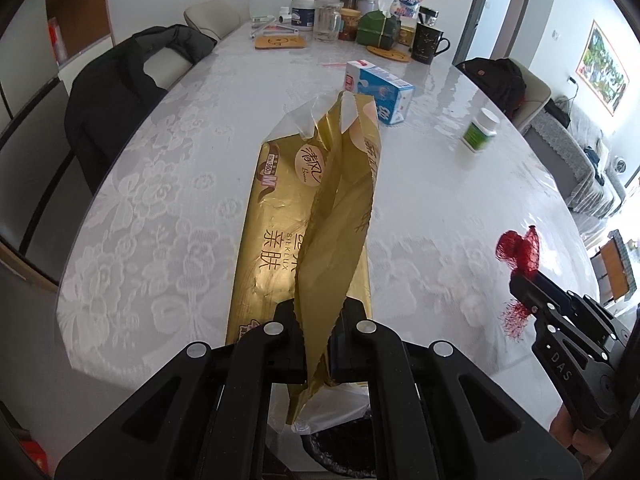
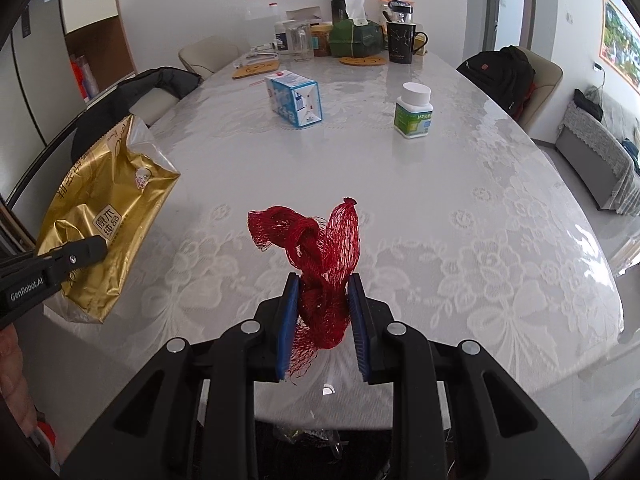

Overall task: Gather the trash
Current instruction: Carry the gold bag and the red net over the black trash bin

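Two grippers hang over the near edge of a long oval table (image 2: pixel 440 208) covered in a white lace-patterned cloth under clear film. Chairs stand along both long sides: a black jacket (image 1: pixel 116 96) drapes one on the left, a black backpack (image 2: pixel 500 72) sits on one on the right. Beyond the right side is a sofa (image 2: pixel 600 160) under a grey cover, with a framed picture (image 1: pixel 604 68) on the wall above it.

At the far end of the tabletop crowd jars, a glass jug, a green tissue pack (image 2: pixel 356 38) and a black mug (image 2: pixel 402 42). Nearer the middle lie a blue and white carton (image 2: pixel 296 98) on its side and, toward the right edge, an upright white-capped bottle (image 2: pixel 414 110) with a green label.

The left gripper (image 1: pixel 318 344) is clamped on a gold wrapper (image 1: pixel 332 216), empty and torn open, which stands up from the jaws above the near left edge. The right gripper (image 2: pixel 324 308) has its blue pads (image 2: pixel 290 320) pressed on a bunch of red net (image 2: pixel 320 264), whose loose end rises past the fingertips over the near edge. Below the edge, between the fingers, shows a dark bin, partly hidden.
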`<move>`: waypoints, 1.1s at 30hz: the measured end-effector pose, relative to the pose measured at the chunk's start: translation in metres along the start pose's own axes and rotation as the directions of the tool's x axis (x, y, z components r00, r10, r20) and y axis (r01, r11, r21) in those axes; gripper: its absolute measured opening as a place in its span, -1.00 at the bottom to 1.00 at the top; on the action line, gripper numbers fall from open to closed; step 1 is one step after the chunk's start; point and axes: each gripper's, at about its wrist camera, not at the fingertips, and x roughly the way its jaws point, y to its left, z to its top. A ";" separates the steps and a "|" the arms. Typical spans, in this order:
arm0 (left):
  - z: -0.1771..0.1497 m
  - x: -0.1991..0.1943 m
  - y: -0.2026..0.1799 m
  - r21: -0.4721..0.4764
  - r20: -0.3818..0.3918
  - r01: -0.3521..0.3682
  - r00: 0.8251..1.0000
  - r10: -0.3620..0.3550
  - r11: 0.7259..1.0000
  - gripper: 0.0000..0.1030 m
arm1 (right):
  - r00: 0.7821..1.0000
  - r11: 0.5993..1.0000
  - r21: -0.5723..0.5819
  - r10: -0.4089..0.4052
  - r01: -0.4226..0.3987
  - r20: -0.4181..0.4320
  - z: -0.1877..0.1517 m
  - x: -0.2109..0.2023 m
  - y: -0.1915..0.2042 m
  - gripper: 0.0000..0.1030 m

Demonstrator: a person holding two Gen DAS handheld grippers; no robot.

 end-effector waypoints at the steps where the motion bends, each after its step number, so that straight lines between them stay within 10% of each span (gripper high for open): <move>1: -0.004 -0.003 -0.001 0.000 0.002 0.003 1.000 -0.003 1.000 -0.91 | 1.000 1.000 -0.003 0.000 0.000 0.004 -0.003 -0.004 0.001 -0.54; 33: -0.174 -0.051 -0.028 0.024 -0.015 0.043 0.999 -0.043 0.999 -0.91 | 0.998 0.996 -0.073 0.061 -0.059 0.034 -0.112 -0.082 0.020 -0.54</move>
